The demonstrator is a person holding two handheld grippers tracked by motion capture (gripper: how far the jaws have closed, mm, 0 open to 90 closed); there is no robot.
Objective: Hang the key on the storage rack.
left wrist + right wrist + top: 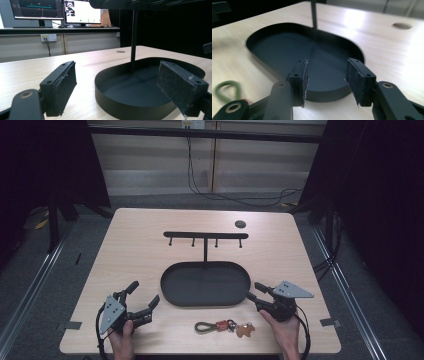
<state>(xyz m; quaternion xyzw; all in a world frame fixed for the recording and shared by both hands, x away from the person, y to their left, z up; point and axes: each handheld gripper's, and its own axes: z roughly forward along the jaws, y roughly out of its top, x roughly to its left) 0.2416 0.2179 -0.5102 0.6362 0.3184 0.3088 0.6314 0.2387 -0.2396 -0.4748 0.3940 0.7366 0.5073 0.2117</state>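
Observation:
A black oval tray point(205, 283) sits mid-table, and a post rises from its far rim to a hook bar point(205, 235). A keyring with a green loop point(204, 326), a red piece and a brown tag point(245, 330) lies on the wood near the front edge. My left gripper point(145, 292) rests front left, open and empty, facing the tray point(140, 92) across its jaws point(117, 75). Just right of the tray's near end is my right gripper point(253, 290). Its jaws point(328, 75) stand partly apart with nothing between them. The green loop point(227, 88) lies off to their left.
A round grommet hole point(240, 224) sits in the table's far right part. Monitors point(57, 10) stand on a shelf beyond the table. Cables trail on the floor behind, and dark frames flank both sides.

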